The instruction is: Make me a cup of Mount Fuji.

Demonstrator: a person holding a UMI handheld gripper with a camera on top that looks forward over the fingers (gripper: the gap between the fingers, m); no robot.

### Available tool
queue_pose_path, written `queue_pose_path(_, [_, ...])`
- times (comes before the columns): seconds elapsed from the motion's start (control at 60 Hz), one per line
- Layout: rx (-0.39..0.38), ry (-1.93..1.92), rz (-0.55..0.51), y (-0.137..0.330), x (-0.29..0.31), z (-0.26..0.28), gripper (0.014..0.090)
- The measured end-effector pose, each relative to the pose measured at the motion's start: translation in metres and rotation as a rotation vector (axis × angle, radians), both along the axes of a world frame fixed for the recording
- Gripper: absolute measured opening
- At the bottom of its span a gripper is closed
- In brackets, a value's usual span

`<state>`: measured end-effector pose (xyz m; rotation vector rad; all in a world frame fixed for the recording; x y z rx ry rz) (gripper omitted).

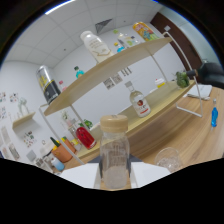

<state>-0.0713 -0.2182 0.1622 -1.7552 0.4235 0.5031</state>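
Observation:
A clear plastic bottle (115, 150) with a tan screw cap stands upright between my fingers and fills the middle of the view. My gripper (116, 170) is shut on its lower body, and the bluish pads (101, 161) press on both sides. The room behind is tilted while the bottle stays in line with the fingers. An empty clear glass (168, 159) stands on the wooden table (200, 142) just right of the fingers.
Beyond the bottle is a two-level wooden shelf (165, 102). It holds a red-labelled bottle (139, 102), a red-liquid bottle (85, 136) and an orange pot (62, 151). On top are a white bottle (95, 44) and an orange packet (144, 31). A blue bottle (214, 116) stands far right.

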Motion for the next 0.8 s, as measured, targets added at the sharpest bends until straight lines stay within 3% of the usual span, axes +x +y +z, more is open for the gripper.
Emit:
queue_pose_path(0.333, [-0.108, -0.445, 0.045, 0.014, -0.016, -0.077, 0.0398])
queue_pose_path(0.633, [-0.148, -0.518, 0.095, 0.005, -0.024, -0.106, 0.0418])
queue_pose_path(0.8, [-0.117, -0.554, 0.103, -0.010, -0.027, -0.106, 0.0425])
